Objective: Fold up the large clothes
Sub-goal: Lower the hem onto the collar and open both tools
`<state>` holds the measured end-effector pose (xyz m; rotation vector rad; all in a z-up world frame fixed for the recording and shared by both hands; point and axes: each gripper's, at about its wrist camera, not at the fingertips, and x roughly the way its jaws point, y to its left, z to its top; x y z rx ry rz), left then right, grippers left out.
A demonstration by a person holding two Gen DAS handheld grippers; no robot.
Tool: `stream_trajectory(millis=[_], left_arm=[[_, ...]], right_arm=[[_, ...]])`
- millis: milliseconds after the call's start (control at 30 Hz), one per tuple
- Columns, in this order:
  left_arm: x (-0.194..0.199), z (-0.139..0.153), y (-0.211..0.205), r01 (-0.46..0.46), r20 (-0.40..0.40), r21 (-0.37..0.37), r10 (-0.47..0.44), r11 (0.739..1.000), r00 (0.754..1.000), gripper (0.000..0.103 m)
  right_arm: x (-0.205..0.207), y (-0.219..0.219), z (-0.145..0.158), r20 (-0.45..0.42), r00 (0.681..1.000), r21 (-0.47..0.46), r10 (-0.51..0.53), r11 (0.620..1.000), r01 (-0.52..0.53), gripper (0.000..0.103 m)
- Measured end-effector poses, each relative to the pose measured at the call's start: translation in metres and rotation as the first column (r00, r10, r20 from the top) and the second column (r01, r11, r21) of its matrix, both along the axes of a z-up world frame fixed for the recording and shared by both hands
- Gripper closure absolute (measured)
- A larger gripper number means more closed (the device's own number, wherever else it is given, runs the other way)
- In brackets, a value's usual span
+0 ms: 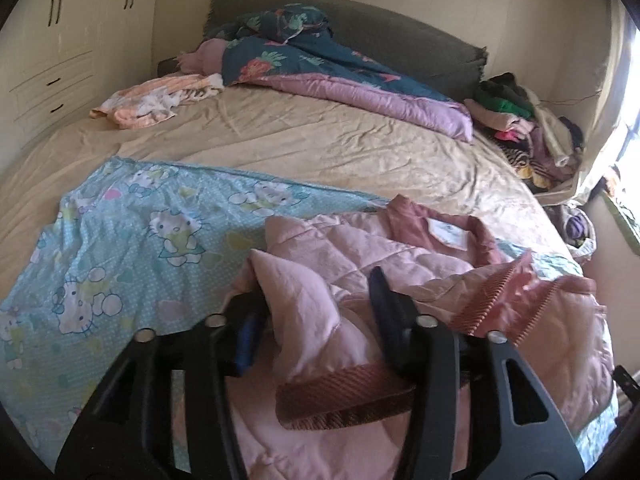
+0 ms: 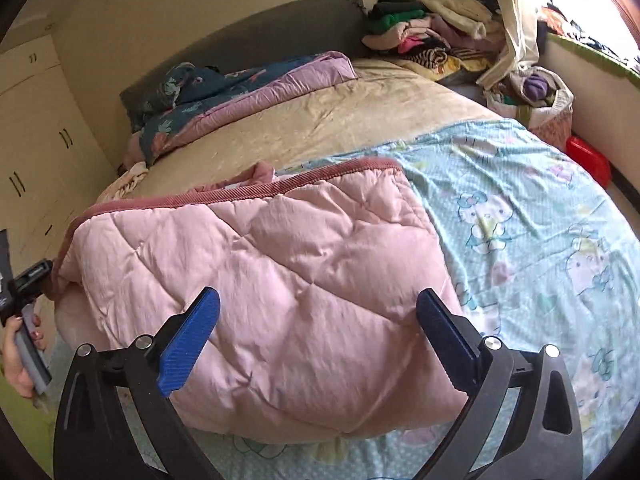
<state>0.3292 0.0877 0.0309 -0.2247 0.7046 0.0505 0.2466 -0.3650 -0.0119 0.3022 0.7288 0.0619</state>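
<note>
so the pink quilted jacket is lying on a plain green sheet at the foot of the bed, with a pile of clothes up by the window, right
Not quite. The pink quilted jacket lies on a light blue sheet printed with cartoon cats, not a plain green one; the right wrist view shows the print clearly. The rest holds: it is at the foot of the bed, with a pile of clothes up by the window.

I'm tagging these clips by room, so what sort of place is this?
Most likely a home bedroom: a wide bed with a padded headboard, built-in wardrobes alongside, and a pile of clothes near the window.
</note>
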Motion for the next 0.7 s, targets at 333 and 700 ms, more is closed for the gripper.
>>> stream_trajectory(millis=[333, 700], left_arm=[[-0.036, 0.035, 0.003, -0.007, 0.111, 0.098, -0.003, 0.995, 0.994, 0.012], [-0.049, -0.029, 0.039, 0.067, -0.038, 0.041, -0.066, 0.997, 0.997, 0.01]], right_arm=[[-0.017, -0.017, 0.013, 0.06, 0.998, -0.032, -0.023, 0.999, 0.025, 0.005], [-0.035, -0.03, 0.006, 0.008, 1.0, -0.085, 0.005, 0.996, -0.005, 0.004]])
